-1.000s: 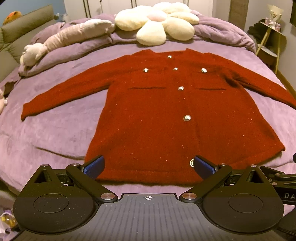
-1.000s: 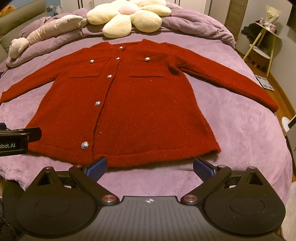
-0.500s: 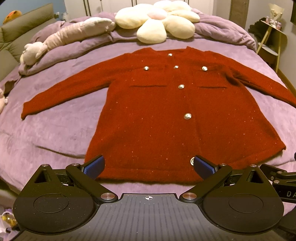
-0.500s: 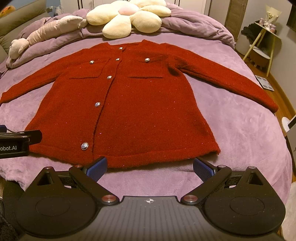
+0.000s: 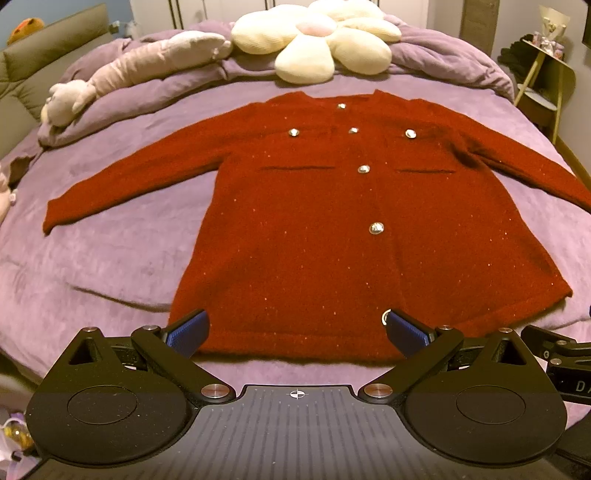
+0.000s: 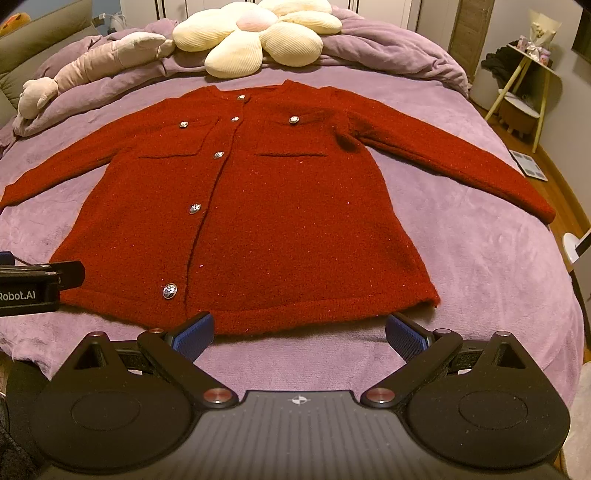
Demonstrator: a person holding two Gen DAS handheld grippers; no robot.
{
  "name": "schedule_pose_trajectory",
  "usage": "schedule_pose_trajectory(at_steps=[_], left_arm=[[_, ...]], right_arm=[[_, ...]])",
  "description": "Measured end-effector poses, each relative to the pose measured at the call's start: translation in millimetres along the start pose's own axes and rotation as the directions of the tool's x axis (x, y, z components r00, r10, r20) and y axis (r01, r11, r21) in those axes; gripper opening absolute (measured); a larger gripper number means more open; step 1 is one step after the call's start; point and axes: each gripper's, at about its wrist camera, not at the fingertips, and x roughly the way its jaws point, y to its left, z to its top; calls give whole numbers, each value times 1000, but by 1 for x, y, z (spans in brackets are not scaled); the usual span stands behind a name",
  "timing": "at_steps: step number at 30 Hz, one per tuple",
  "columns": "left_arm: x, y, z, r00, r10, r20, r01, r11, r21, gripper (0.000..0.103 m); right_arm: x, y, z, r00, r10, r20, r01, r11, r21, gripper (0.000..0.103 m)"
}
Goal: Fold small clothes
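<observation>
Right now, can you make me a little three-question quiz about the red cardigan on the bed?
1. True or false: the red cardigan lies spread flat, both sleeves out.
2. What sits just beyond its collar? A) flower pillow B) a shoe
3. Fill in: both grippers' jaws are ____ near the hem.

Key: 1 true; 2 A; 3 open. The left gripper and right gripper hold nothing.
</observation>
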Motion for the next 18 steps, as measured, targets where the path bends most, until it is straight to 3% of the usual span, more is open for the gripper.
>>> schedule_pose_trajectory(at_steps=[18], left_arm=[[2,0,2,1000,3,-10,-3,1000,-5,103]], right_arm=[[-1,0,0,1000,5,2,-5,1000,4,99]])
